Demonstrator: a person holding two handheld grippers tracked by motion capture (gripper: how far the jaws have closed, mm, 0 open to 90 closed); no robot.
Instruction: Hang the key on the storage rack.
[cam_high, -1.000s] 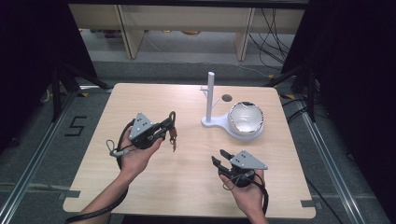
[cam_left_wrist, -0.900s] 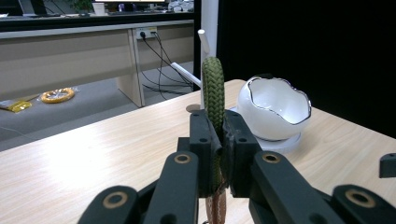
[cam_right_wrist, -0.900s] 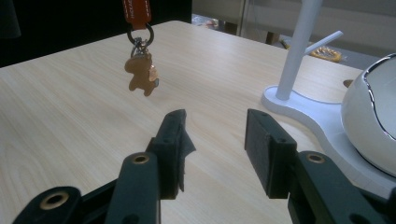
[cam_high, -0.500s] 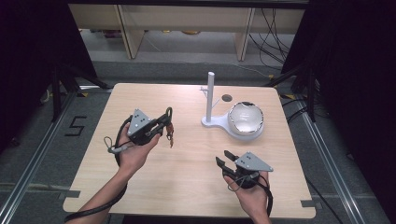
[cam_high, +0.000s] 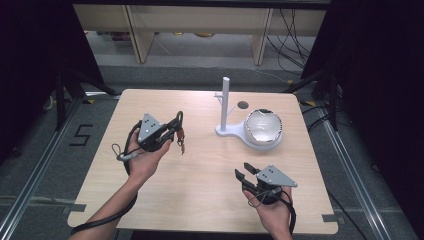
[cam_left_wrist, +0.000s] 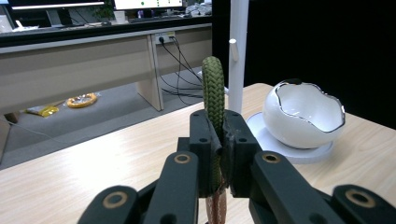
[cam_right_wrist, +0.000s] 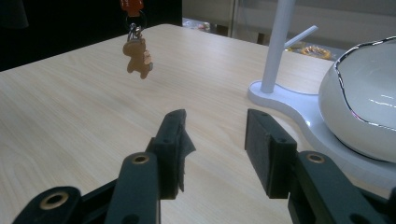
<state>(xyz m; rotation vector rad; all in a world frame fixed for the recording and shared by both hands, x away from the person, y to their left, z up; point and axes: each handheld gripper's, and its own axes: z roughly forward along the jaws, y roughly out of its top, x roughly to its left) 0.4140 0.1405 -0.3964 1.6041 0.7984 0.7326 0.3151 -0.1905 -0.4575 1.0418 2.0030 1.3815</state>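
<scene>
The left gripper (cam_high: 172, 131) is pinching a green braided cord (cam_left_wrist: 213, 93) looping above its jaws, a small brown charm (cam_right_wrist: 138, 60) dangling below, over the table (cam_high: 200, 180) at nine o'clock. The right gripper (cam_right_wrist: 215, 140), at five o'clock, is holding its jaws spread, nothing between them.

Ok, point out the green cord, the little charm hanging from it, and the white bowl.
green cord (cam_left_wrist: 214, 93), left gripper view, on its braided loop above the fingers.
charm (cam_right_wrist: 138, 61), right gripper view, on its brown body.
white bowl (cam_high: 263, 131), high view, on its outer wall.
</scene>
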